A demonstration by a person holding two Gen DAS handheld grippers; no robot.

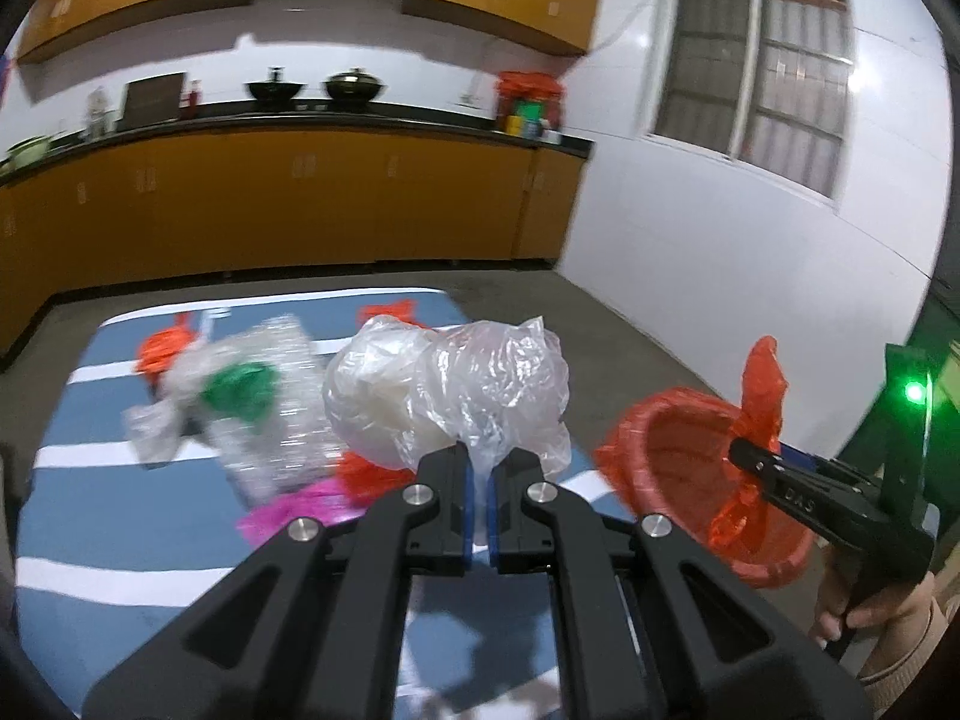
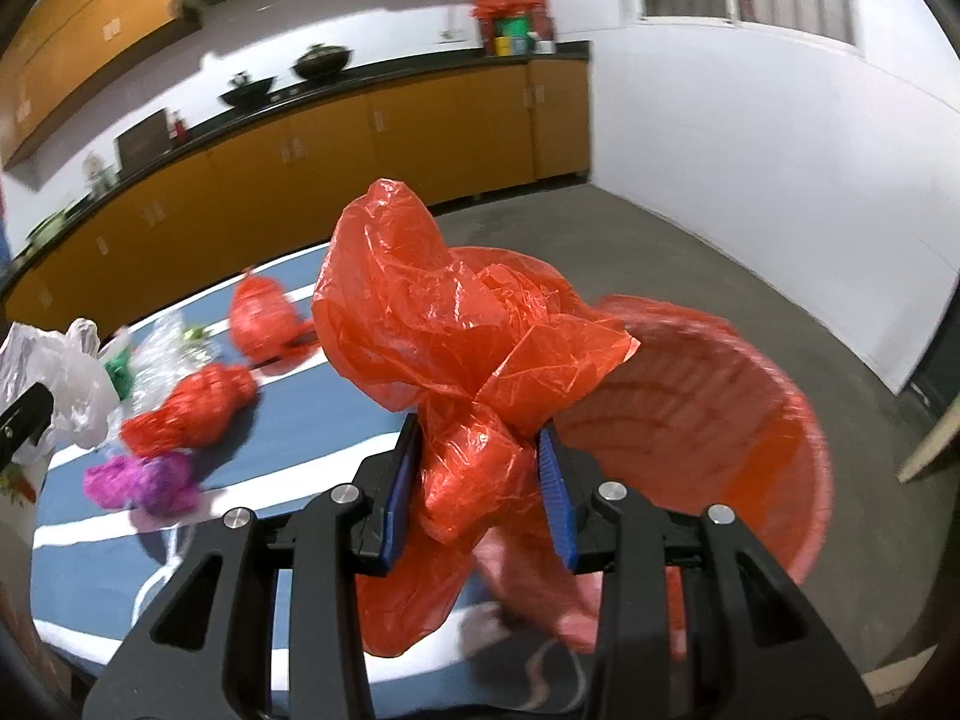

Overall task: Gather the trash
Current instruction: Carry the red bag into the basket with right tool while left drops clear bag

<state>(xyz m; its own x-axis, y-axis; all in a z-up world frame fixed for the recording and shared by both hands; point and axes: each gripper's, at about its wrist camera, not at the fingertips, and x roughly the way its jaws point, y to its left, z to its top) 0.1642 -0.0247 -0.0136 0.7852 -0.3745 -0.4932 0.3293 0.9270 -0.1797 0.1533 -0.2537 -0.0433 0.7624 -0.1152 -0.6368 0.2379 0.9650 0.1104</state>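
Observation:
My left gripper (image 1: 478, 463) is shut on a crumpled clear-white plastic bag (image 1: 444, 384), held up above the blue striped table (image 1: 90, 516). My right gripper (image 2: 480, 438) is shut on a bunched red plastic bag (image 2: 432, 312). That red film runs onto the rim of a red basket (image 2: 756, 408), which hangs just right of the fingers. In the left wrist view the right gripper (image 1: 744, 455) pinches the red film at the edge of the basket (image 1: 672, 456). The white bag (image 2: 54, 372) and a black finger of the left gripper (image 2: 24, 420) show at the right wrist view's left edge.
Loose trash lies on the table: two tied red bags (image 2: 192, 408) (image 2: 264, 312), a magenta bag (image 2: 144, 483), and clear wrap with a green piece (image 1: 240, 390). Orange cabinets (image 1: 300, 198) run along the back, with a white wall and window (image 1: 756, 72) to the right. Grey floor surrounds the table.

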